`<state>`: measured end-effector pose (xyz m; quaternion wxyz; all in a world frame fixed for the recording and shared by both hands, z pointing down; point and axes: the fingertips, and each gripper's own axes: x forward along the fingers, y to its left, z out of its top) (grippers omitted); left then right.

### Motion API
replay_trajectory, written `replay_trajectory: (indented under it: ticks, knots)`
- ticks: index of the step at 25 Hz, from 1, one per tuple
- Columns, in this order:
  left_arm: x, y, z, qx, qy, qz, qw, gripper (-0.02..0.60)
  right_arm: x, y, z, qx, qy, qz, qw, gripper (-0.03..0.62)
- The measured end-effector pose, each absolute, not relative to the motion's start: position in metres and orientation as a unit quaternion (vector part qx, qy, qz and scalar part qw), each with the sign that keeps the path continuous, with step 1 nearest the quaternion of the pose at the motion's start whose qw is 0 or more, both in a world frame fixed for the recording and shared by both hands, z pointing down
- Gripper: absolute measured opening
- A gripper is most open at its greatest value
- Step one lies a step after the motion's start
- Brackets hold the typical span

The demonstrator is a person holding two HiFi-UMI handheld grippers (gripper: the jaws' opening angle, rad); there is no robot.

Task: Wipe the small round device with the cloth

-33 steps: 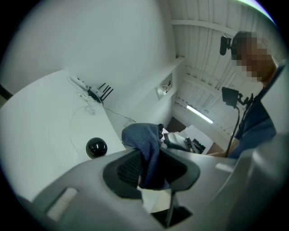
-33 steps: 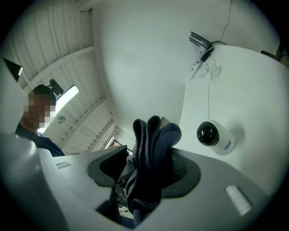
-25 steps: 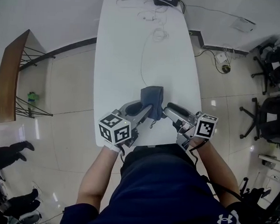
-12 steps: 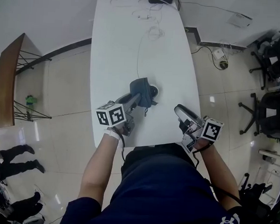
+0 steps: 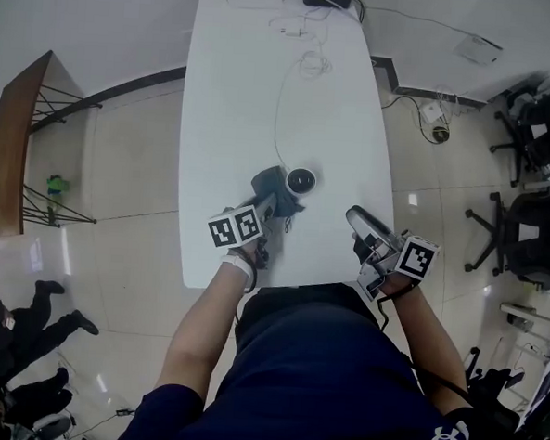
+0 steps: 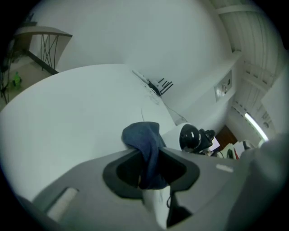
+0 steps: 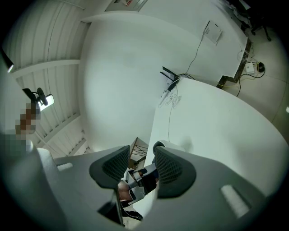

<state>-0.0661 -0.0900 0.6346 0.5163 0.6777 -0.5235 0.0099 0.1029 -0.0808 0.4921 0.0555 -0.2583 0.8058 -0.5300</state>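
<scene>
Cloth [image 5: 270, 184] is pinched in my left hand-held gripper [image 5: 272, 205], bunched just beside the small round device [image 5: 301, 180] on the white worktop [image 5: 254, 102]. My right hand-held gripper [image 5: 356, 217] hangs apart from both. Its jaws are parted, have just been closing, and have nothing between them.

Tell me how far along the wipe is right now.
Done: the cloth is picked up, clamped in the left tool. In hand: it is beside the small round device on the table; contact isn't clear. The right tool, whose jaws have just been closing, has nothing between them. Left: the wiping itself.
</scene>
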Motion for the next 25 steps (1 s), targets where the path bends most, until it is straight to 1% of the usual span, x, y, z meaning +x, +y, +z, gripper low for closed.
replay_trajectory:
  ticks: [3, 4, 7, 9, 11, 14, 16, 20, 23, 25]
  knots:
    - [-0.072, -0.086, 0.626, 0.685, -0.515, -0.007, 0.515, 0.104, 0.103, -0.082, 0.493, -0.258, 0.807, -0.528, 0.058, 0.184]
    - [-0.079, -0.086, 0.617, 0.694, -0.513, -0.014, 0.505, 0.104, 0.103, -0.082, 0.492, -0.258, 0.807, -0.527, 0.059, 0.184]
    - [-0.098, -0.096, 0.568, 0.747, -0.505, -0.004, 0.433, 0.104, 0.109, -0.084, 0.494, -0.264, 0.807, -0.526, 0.059, 0.181]
    - [-0.09, -0.103, 0.53, 0.805, -0.462, 0.042, 0.369, 0.104, 0.112, -0.084, 0.497, -0.266, 0.804, -0.529, 0.06, 0.179]
    - [-0.067, -0.102, 0.502, 0.857, -0.397, 0.117, 0.308, 0.104, 0.113, -0.082, 0.501, -0.267, 0.801, -0.532, 0.062, 0.178]
    - [-0.033, -0.098, 0.488, 0.895, -0.308, 0.214, 0.241, 0.103, 0.109, -0.078, 0.503, -0.265, 0.801, -0.534, 0.065, 0.178]
    - [-0.022, -0.101, 0.493, 0.901, -0.273, 0.247, 0.229, 0.101, 0.105, -0.079, 0.5, -0.264, 0.804, -0.529, 0.066, 0.178]
    - [-0.028, -0.11, 0.518, 0.89, -0.257, 0.293, 0.237, 0.101, 0.119, -0.083, 0.501, -0.29, 0.795, -0.526, 0.079, 0.178]
    - [-0.042, -0.123, 0.525, 0.883, -0.272, 0.293, 0.247, 0.101, 0.143, -0.081, 0.504, -0.315, 0.782, -0.53, 0.094, 0.176]
    - [-0.049, -0.133, 0.531, 0.879, -0.273, 0.284, 0.27, 0.101, 0.158, -0.078, 0.508, -0.331, 0.77, -0.535, 0.104, 0.172]
